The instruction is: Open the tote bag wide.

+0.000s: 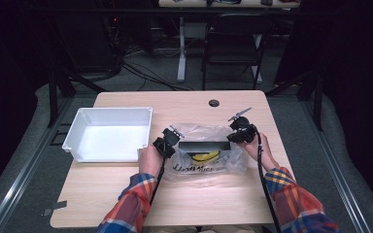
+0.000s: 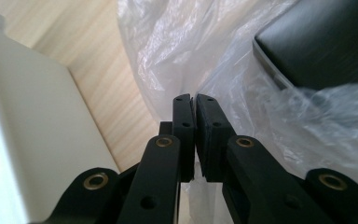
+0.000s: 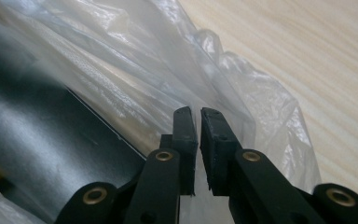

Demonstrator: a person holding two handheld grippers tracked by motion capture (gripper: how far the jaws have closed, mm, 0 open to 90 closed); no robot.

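A clear plastic bag [image 1: 206, 150] is pinched at both ends, mid-table.
A flat black box [image 1: 205, 145] and something yellow [image 1: 205, 157] are seen inside the crinkled, glossy film, dark lettering across its near face. The left gripper [image 2: 195, 99] is clamped on the bag's left edge, the right gripper [image 3: 196, 112] on its right edge. Beside it, a white rectangular bin [image 1: 108, 112] is left empty.

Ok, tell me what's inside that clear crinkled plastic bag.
The clear crinkled plastic bag holds a flat black rectangular box and, in front of it, something yellow with black markings. The box and creased film cover most of the yellow thing, so I cannot tell what it is.
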